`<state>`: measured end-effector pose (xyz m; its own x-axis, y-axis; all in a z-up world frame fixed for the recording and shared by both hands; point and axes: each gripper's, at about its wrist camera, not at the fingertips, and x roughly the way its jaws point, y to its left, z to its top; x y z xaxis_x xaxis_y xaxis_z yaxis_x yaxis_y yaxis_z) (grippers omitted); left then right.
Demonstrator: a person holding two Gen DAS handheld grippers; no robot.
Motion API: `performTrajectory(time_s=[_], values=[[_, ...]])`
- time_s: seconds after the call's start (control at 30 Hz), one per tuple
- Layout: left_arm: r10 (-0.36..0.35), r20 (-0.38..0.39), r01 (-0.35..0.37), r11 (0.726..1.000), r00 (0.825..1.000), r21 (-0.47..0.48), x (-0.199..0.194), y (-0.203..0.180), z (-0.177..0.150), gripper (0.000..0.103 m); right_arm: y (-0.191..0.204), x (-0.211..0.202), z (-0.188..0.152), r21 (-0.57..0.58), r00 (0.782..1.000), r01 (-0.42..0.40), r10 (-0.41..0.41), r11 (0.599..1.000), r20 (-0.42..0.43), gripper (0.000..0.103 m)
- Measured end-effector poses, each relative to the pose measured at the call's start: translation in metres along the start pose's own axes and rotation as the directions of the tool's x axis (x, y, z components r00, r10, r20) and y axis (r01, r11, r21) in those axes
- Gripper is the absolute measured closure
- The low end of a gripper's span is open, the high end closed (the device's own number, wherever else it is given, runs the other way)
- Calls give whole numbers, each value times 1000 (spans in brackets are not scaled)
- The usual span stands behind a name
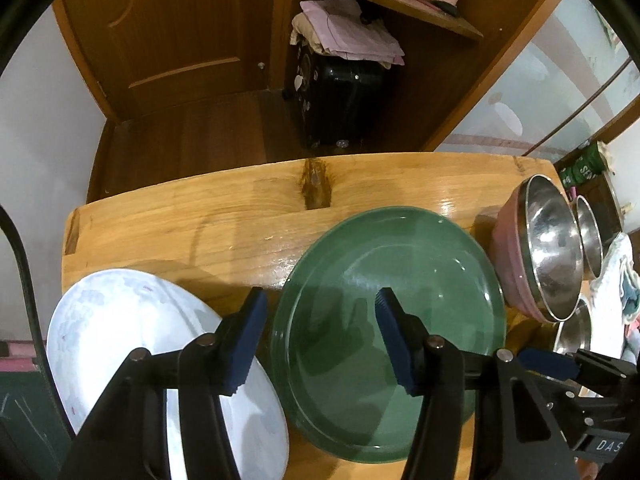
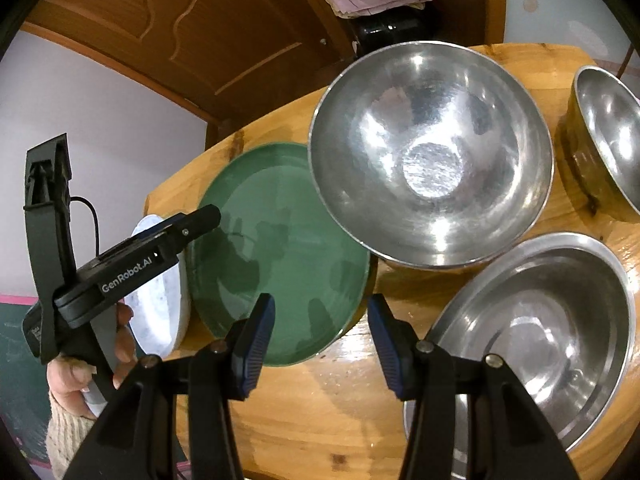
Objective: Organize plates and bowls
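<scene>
Empty green plate (image 1: 384,280), white plate (image 1: 120,328) beside, three empty steel bowls (image 2: 432,156)

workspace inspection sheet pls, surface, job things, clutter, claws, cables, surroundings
surface: wooden table, glossy, dark knot at far edge
job's things: green plate beside white plate; three steel bowls, one pink outside
clutter: cloth by the bowls
claws: left claw open over green plate's left rim; right claw open over its right rim, nothing gripped
cables: black cable at left
surroundings: wooden door, black suitcase under pink papers
</scene>
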<state>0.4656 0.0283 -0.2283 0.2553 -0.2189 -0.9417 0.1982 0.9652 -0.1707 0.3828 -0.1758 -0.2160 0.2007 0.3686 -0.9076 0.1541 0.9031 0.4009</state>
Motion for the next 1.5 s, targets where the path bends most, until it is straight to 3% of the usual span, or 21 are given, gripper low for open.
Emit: performTrajectory(time_s=[0.17,0.3,0.47,0.7,1.23,1.5], values=[[15,-9,-15,1000,1000,5,6,1,4,49,-3,9,2,1,1000,-2,2,1000,-14,62],[19,-28,-19,1000,999,10,10,1,7,56,-5,13,2,1,1000,-1,1,1000,-23,69],[19,-40,-18,999,999,26,9,2,8,56,-4,16,0,-15,1000,10,-10,1000,-15,69],[28,-67,-24,998,997,55,11,-1,12,67,-4,19,1,-17,999,28,-29,999,-18,80],[46,-125,-32,993,991,113,13,-11,3,72,-5,15,0,-73,996,87,-88,994,-19,85],[55,-120,-42,993,991,111,8,-9,-1,85,-2,17,0,-115,988,156,-157,981,-2,101]])
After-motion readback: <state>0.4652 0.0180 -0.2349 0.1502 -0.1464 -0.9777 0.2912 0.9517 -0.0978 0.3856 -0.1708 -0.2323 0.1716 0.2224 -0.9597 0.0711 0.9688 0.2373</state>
